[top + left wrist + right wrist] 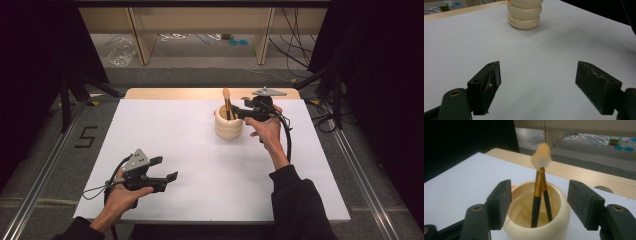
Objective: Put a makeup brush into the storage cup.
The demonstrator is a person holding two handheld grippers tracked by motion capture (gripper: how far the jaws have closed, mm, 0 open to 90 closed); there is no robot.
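A cream ribbed pot stands at the back right of the white table top. Two make-up brushes with black handles, gold ferrules and tan bristles lean inside it. My right gripper hovers just right of the pot's rim, pointing left. In the right gripper view its jaws stand open on either side of the brushes above the pot, touching neither. My left gripper rests low near the front left, open and empty. The left gripper faces the pot far ahead.
A bare wooden strip runs along the table's far edge. Beyond it the floor holds cables and wooden frame legs. Metal rails flank the table on both sides, with dark curtains behind them.
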